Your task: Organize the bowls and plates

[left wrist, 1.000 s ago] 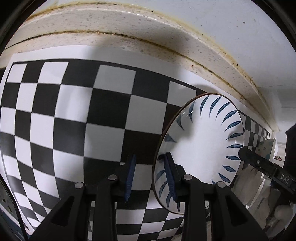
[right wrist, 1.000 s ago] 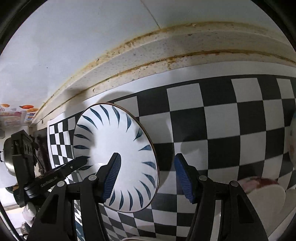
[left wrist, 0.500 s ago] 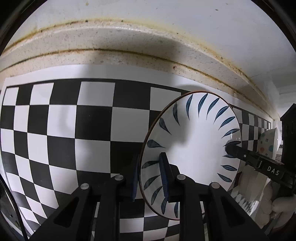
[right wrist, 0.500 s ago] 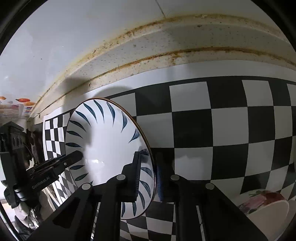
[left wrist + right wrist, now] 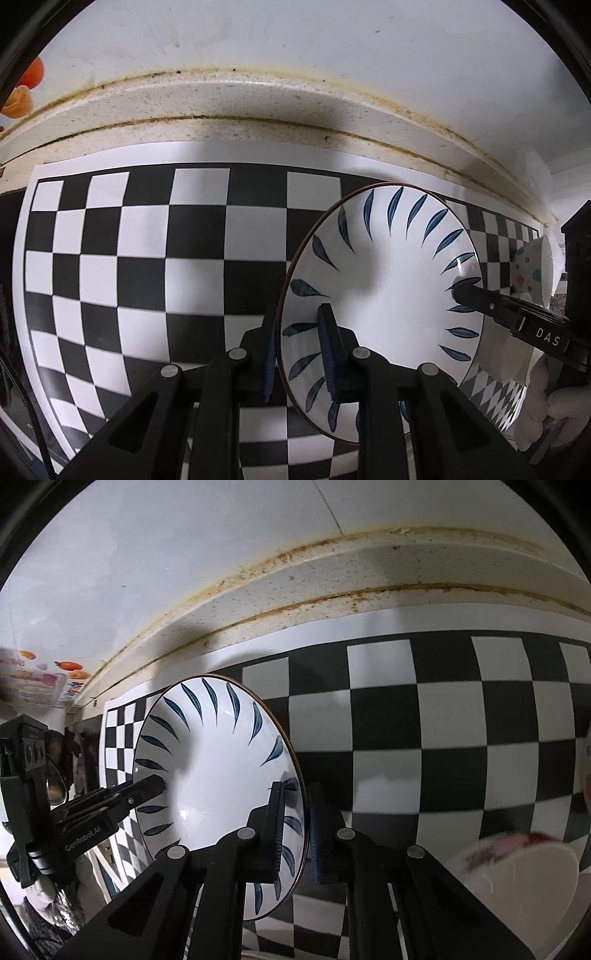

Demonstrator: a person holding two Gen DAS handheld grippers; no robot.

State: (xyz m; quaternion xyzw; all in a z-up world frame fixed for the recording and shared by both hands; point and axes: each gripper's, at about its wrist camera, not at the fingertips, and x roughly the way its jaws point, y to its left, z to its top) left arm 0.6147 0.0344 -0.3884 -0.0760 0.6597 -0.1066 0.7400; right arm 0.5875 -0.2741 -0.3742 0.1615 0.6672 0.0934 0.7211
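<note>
A white plate with blue leaf marks around its rim (image 5: 388,273) is held up on edge above the checkered mat. My left gripper (image 5: 297,354) is shut on its left rim. My right gripper (image 5: 297,829) is shut on the opposite rim; the plate also shows in the right wrist view (image 5: 218,771). Each gripper's fingers reach into the other view, the right ones (image 5: 480,299) and the left ones (image 5: 129,799). A patterned bowl (image 5: 532,273) stands at the far right of the left wrist view.
A black and white checkered mat (image 5: 147,273) covers the counter. A stained speckled ledge (image 5: 258,107) and a white wall run behind it. A floral bowl (image 5: 517,871) sits at the lower right of the right wrist view. A diamond-patterned dish (image 5: 495,402) lies under the plate.
Both grippers closed onto the plate's opposite rims. The plate has since lifted and shifted a little, and both views have pulled back from the mat.
</note>
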